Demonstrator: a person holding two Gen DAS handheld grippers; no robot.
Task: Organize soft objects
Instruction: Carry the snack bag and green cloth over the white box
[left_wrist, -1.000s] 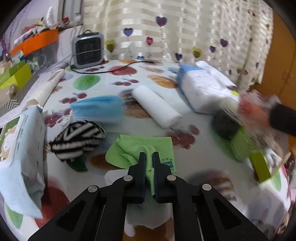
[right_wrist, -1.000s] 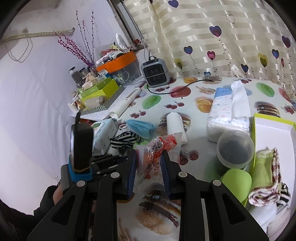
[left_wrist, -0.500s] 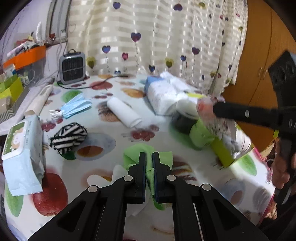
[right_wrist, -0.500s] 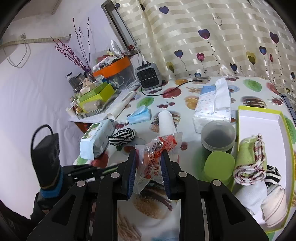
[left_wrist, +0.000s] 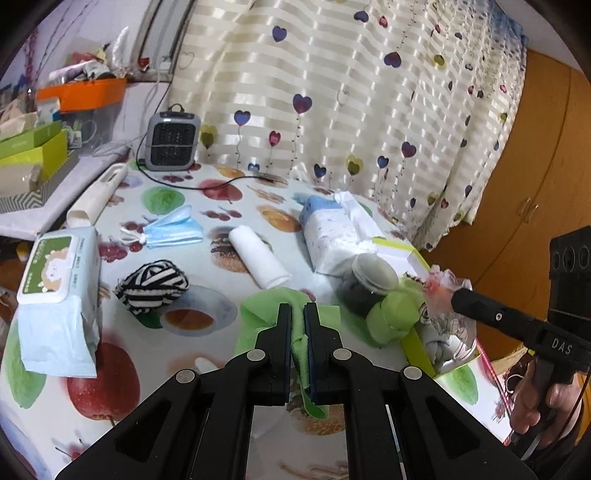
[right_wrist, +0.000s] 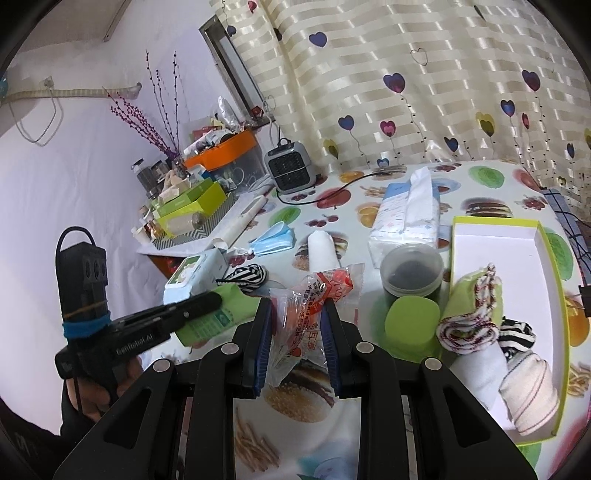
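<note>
Green cloth (left_wrist: 300, 345) lower half behind left tool (left_wrist: 297, 314) | packet (right_wrist: 308, 314) print unreadable

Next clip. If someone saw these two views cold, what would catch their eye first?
Most likely the two loaded grippers: the left gripper is shut on a bright green cloth hanging over the fruit-print table, and the right gripper pinches a crinkly clear snack bag with red print. Next, the lime-edged box at the right of the table, with rolled cloths and socks packed into its near end.
</note>
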